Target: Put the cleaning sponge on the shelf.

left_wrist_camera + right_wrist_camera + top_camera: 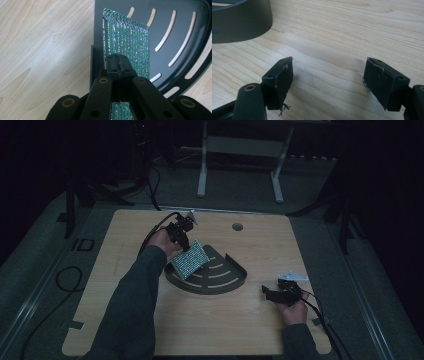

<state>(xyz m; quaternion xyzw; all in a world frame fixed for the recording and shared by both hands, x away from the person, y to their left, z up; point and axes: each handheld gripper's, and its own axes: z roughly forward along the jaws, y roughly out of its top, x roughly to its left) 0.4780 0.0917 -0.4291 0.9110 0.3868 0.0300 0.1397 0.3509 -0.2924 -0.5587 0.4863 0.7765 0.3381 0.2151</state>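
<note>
Sleeved forearms are being shown entering from six o'clock in the high view, each hand carrying a gripper over the wooden table [250, 330]. At ten o'clock from the table's centre, the left gripper [181, 237] is being held with its jaws pinched tight on one edge of a green glittery scouring pad [190, 259]. In the left gripper view the pad [130, 40] is being gripped on edge, its long axis running away from the jaws toward twelve o'clock, its far end hanging over the floor of the dark slotted corner tray [175, 30]. The tray [220, 285] is lying at the table's centre, its straight wall just under the gripped edge, so the pad is already being carried above the place where it would be laid down. At four o'clock from the tray, the right gripper [274, 295] is being rested near the table with its jaws spread wide and nothing between them [328, 82]; the tray's curved wall [242, 22] is standing off at eleven o'clock in the right gripper view. Judged from this, lowering and release are being left to the left hand, the nearer one.
</note>
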